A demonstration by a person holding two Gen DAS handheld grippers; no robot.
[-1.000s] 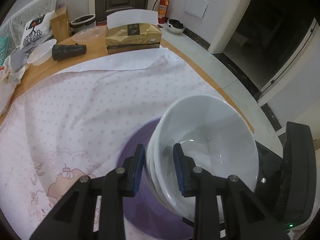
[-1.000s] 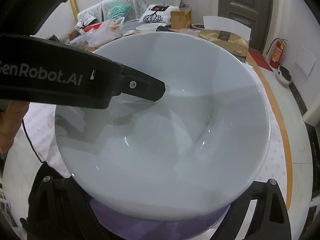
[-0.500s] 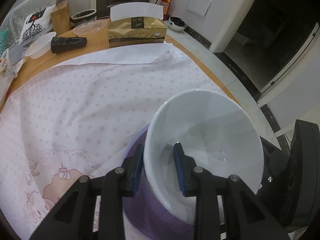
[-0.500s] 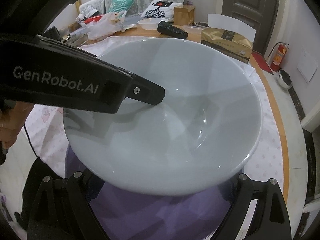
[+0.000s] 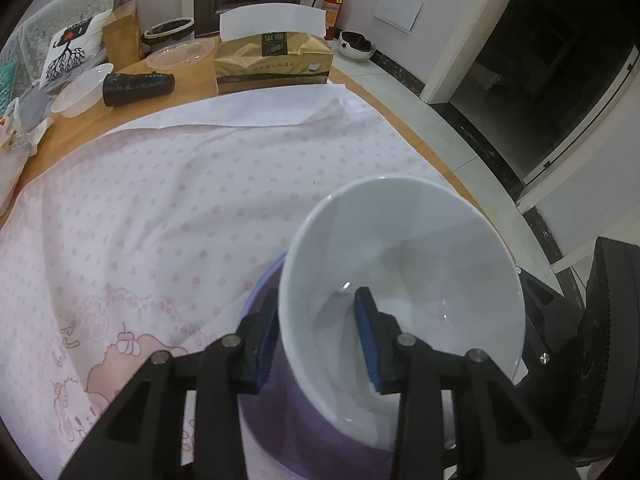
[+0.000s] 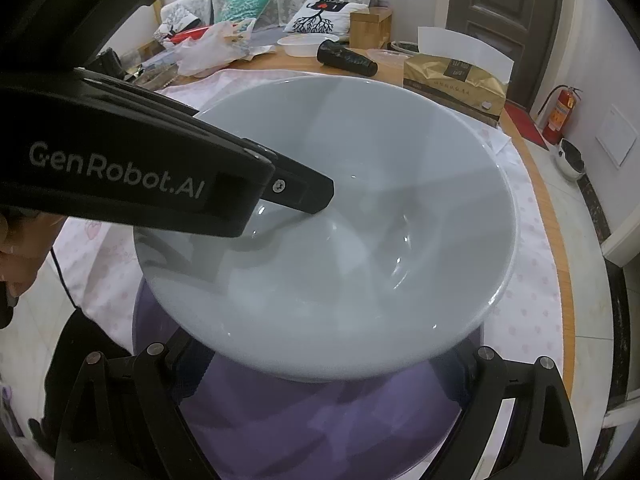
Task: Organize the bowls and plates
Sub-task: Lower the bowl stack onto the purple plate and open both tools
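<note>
Left tongs (image 5: 316,336) clench the white bowl's (image 5: 404,264) rim above a purple plate (image 6: 320,432); right tongs (image 6: 320,376) spread wide.

Bowl (image 5: 404,276) above plate (image 5: 280,420), on cloth-covered table (image 5: 72,136), near edge.

Left gripper (image 5: 316,340) straddles the bowl's near-left wall: one finger inside, one outside, the wall between the pads. Plate lies directly under the bowl; whether they touch cannot be told. Right gripper (image 6: 320,376) sits at the plate's near side, its fingers spread to either side beneath the bowl. Cloth (image 5: 160,208) covers the table's near and middle part. Beyond the cloth's far edge, on bare table: tissue pack (image 5: 272,62) at centre, lying cup (image 5: 138,88) to its left, shallow container (image 5: 80,90) left of the cup, a second container (image 5: 180,54) behind the cup. Fire extinguisher (image 5: 332,8) stands on the floor behind the table.
</note>
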